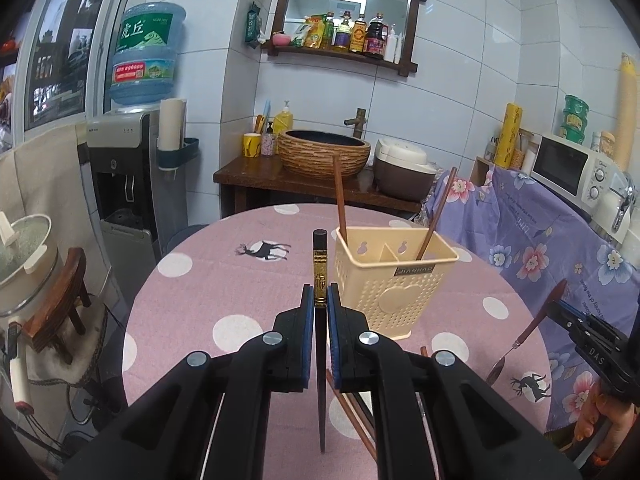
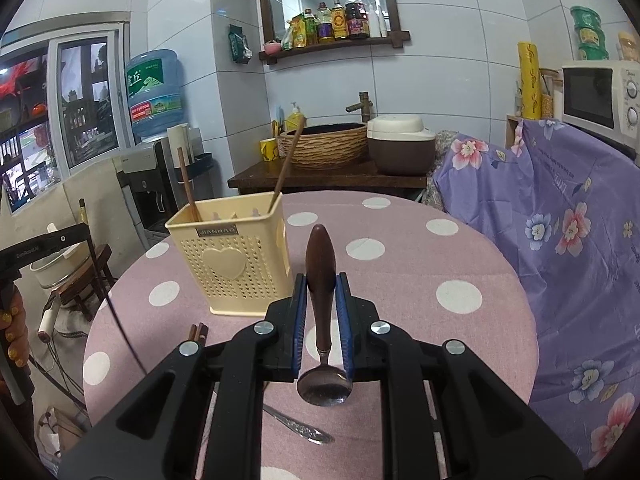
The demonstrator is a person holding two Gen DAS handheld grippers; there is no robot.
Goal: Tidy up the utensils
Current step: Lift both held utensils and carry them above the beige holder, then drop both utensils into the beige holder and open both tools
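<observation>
Mid-delivery: left gripper [image 1: 320, 300] fingers clamp a chopstick [image 1: 319, 264], right gripper [image 2: 321, 292] fingers clamp a spoon [image 2: 321, 280] (handle forward); each likely needs tipping upright over the holder [image 1: 394, 280].

- A home kitchen with white tiled walls.
- Wooden shelf [image 1: 344, 54] of sauce bottles [image 2: 336, 20].
- Rice cooker [image 2: 400, 144] beside a basin [image 1: 324, 152]; microwave [image 2: 600, 96]; water dispenser [image 1: 120, 168].
- Polka-dot table [image 2: 440, 264].

A round pink dotted table [image 2: 400, 272] bears a cream holder [image 2: 234, 256]; loose chopsticks [image 2: 198, 334]; metal utensil [image 2: 298, 426].
</observation>
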